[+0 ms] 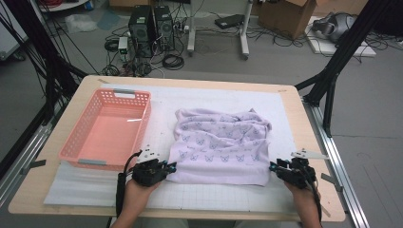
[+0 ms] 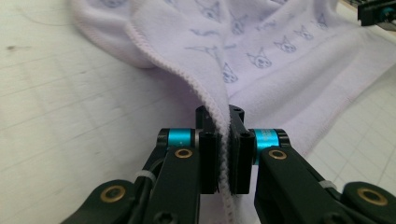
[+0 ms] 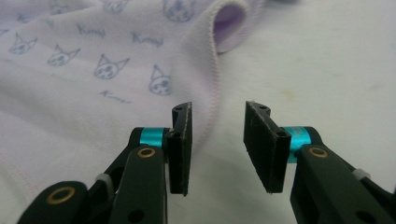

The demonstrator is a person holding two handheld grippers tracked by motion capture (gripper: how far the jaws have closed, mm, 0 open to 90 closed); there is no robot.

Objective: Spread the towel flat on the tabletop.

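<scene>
Gridded table mat (image 1: 214, 197), lilac towel (image 1: 223, 142) lettered perhaps "Kimi", hem pinched in left tool (image 2: 224, 154), right tool (image 3: 218, 140) spread.

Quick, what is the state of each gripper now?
Left gripper: shut on the towel hem.
Right gripper: open, holding nothing.

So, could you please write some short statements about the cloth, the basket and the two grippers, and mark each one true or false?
1. The left gripper is shut on the hem of the cloth. True.
2. The right gripper clamps the cloth. False: its jaws stand apart, with the cloth edge beside them.
3. The pink basket holds the cloth. False: the cloth lies on the table, right of the basket.
4. The cloth has small printed animal faces. True.
</scene>
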